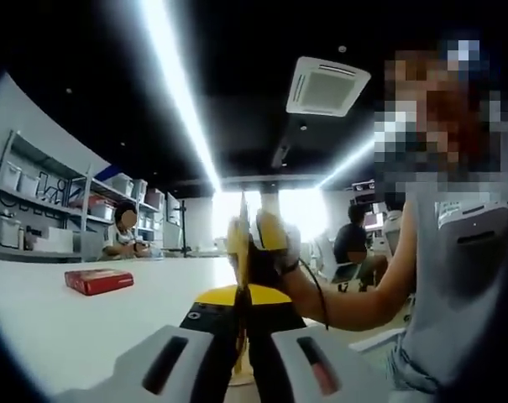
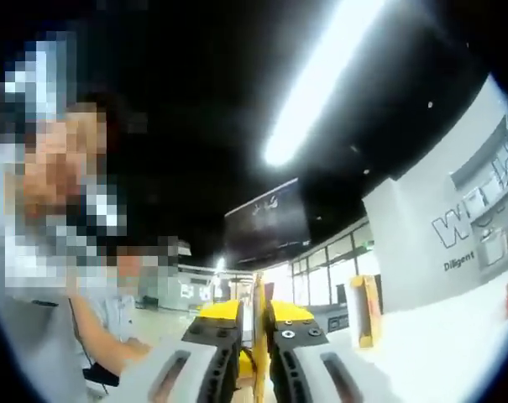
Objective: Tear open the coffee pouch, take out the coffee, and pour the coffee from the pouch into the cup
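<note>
Left gripper (image 1: 239, 357) is sitting clamped on the coffee pouch (image 1: 241, 252), a thin yellow packet seen edge-on, standing upright between its jaws. Beyond the pouch, the right gripper (image 1: 266, 243) is coming in from the far side, yellow and black, with the person's hand (image 1: 279, 252) around it and a bare forearm running off right of the pouch.

In the right gripper view, the right gripper (image 2: 255, 336) is also pinching the coffee pouch (image 2: 258, 306), jaws drawn in tight on the thin yellow edge rising between them. So both are gripping the same pouch from opposite sides, held up in the air above the white table (image 1: 60, 323).

A red box (image 1: 98, 280) is lying flat on the table, well left of the pouch. A yellow upright item (image 2: 364, 312) is standing right of the pouch, can't tell what it is.
</note>
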A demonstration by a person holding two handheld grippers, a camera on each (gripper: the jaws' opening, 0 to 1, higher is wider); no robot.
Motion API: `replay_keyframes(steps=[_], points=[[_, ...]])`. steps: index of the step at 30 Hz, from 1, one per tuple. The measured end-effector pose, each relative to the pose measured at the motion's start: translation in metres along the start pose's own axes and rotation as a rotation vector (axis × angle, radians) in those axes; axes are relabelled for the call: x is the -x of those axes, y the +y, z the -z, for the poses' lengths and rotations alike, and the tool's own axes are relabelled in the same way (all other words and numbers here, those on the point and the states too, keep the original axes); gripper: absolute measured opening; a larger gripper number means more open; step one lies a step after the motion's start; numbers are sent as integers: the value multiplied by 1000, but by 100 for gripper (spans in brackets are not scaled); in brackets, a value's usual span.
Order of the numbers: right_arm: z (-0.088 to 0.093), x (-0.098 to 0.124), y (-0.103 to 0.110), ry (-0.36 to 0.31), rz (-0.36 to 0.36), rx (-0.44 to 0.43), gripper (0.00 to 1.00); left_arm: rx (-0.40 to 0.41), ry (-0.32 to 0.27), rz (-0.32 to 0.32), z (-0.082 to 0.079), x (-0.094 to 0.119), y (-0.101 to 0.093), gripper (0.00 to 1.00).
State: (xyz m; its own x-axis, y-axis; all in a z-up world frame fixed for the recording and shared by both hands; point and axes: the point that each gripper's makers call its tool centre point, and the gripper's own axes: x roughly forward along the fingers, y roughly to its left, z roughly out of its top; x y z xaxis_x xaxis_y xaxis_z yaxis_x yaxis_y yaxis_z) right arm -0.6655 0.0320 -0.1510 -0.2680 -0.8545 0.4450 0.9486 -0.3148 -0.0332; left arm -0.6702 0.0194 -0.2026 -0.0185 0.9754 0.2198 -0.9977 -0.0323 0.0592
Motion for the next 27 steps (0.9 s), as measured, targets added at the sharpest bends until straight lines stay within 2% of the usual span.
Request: replay_keyframes(steps=[2, 4, 6, 8, 13, 15, 17, 19, 21, 22, 24, 27], points=[[0, 2, -1, -11, 5, -3, 3, 5, 5, 2, 1, 0, 0, 5], [0, 2, -3, -5, 29, 21, 2, 72, 12, 5, 3, -1, -2, 7], [-3, 3, -3, -21, 33, 29, 1, 98, -5, 2, 1, 0, 2, 13], [-6, 3, -4, -31, 33, 34, 1, 100, -9, 2, 0, 0, 2, 15], [-7, 0, -3, -36, 16, 15, 2, 66, -2, -2, 2, 0, 2, 6], [-7, 0, -4, -38, 13, -11, 5, 49, 2, -1, 2, 0, 0, 5], [-9, 0, -3, -35, 16, -7, 11, 45, 12, -3, 3, 0, 1, 5], [-14, 1, -3, -40, 18, -3, 12, 44, 19, -6, 5, 0, 2, 5], [-19, 2, -2, -37, 21, 14, 10, 44, 21, -7, 5, 0, 2, 5], [-18, 4, -5, -23, 33, 52, 5, 45, 23, -9, 5, 0, 2, 5], [-19, 5, -5, -25, 37, 78, 3, 75, 18, -14, 3, 0, 3, 8], [-23, 8, -5, -44, 29, 56, 2, 103, 1, -19, 0, 1, 6, 15]])
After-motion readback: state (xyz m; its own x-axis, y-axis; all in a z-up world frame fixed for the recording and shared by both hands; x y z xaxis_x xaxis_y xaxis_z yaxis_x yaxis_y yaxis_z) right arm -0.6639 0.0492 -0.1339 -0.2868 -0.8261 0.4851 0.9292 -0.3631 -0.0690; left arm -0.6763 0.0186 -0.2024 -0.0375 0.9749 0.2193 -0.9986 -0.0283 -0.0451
